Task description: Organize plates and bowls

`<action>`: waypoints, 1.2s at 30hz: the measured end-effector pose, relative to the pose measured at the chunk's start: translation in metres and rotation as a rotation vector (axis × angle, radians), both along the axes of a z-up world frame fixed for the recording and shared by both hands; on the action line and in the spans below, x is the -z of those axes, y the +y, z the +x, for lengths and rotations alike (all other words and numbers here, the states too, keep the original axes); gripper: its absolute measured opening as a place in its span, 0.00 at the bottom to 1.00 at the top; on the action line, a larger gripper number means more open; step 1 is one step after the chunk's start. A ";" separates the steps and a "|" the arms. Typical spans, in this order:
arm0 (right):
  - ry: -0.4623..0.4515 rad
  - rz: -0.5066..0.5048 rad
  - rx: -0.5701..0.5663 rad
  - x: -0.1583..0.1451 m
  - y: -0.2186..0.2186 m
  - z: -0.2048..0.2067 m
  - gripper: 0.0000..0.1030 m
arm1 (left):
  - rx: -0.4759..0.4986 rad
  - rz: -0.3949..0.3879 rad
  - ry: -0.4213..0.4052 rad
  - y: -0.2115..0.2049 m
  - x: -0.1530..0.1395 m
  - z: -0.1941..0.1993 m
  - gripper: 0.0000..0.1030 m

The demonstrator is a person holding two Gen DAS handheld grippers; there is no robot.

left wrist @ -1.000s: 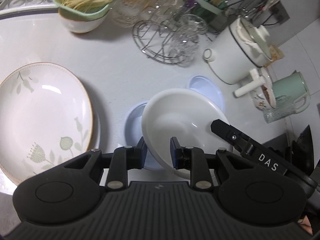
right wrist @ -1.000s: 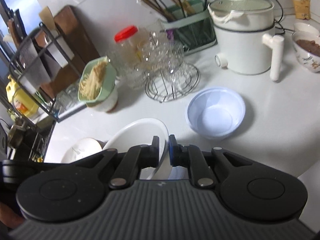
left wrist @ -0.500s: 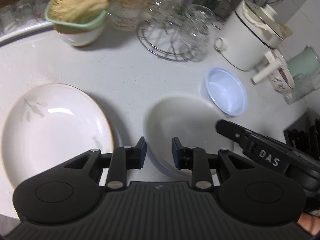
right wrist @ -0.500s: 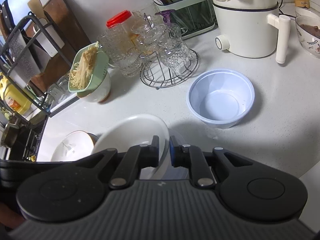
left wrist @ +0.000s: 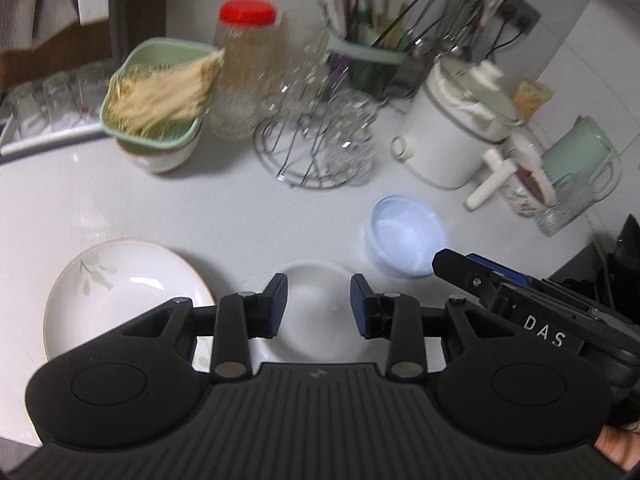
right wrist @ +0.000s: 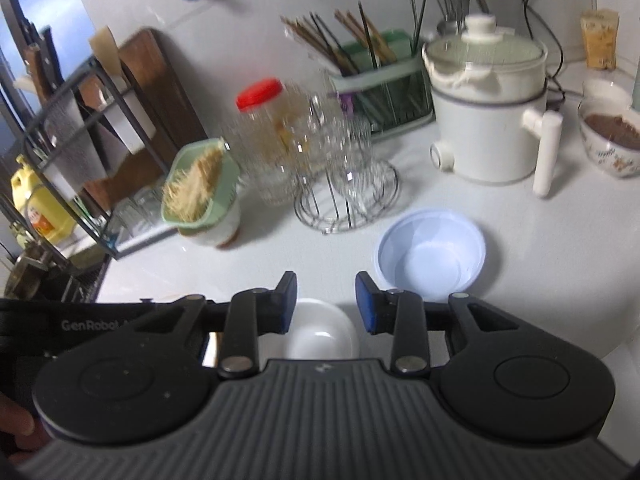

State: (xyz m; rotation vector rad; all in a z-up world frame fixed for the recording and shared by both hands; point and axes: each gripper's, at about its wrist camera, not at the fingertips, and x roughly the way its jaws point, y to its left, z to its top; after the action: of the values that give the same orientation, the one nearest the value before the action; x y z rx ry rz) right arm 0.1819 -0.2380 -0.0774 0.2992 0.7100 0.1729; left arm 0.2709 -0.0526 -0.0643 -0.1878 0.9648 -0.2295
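Counter (left wrist: 240,216) space lies open between the crowded back edge at 12 o'clock and the dishes near the front. Left gripper (left wrist: 319,306) has just been opening; its jaws stand apart with nothing clamped, the white bowl (left wrist: 310,312) below them on the white worktop. Right gripper (right wrist: 326,303) has likewise just been opening, empty, over that bowl. Flowered plate (left wrist: 120,296) sits at 9 o'clock, blue bowl (left wrist: 404,236) at 2 o'clock. Glasses on the wire rack (left wrist: 316,152) look blurred, possibly 4.
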 end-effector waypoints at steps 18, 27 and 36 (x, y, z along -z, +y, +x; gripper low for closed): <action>-0.161 0.022 0.044 -0.064 -0.034 -0.078 0.35 | 0.056 -0.029 -0.125 -0.027 -0.068 -0.074 0.39; -0.206 -0.005 0.054 -0.072 -0.044 -0.116 0.35 | 0.081 -0.031 -0.174 -0.037 -0.084 -0.112 0.44; -0.184 -0.010 0.052 -0.052 -0.061 -0.147 0.35 | 0.047 -0.029 -0.124 -0.050 -0.057 -0.148 0.49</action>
State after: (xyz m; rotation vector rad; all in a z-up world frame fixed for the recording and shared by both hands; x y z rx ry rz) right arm 0.0346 -0.2988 -0.0251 0.2883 0.5199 0.1455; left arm 0.1226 -0.1030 -0.0074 -0.1755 0.8442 -0.2945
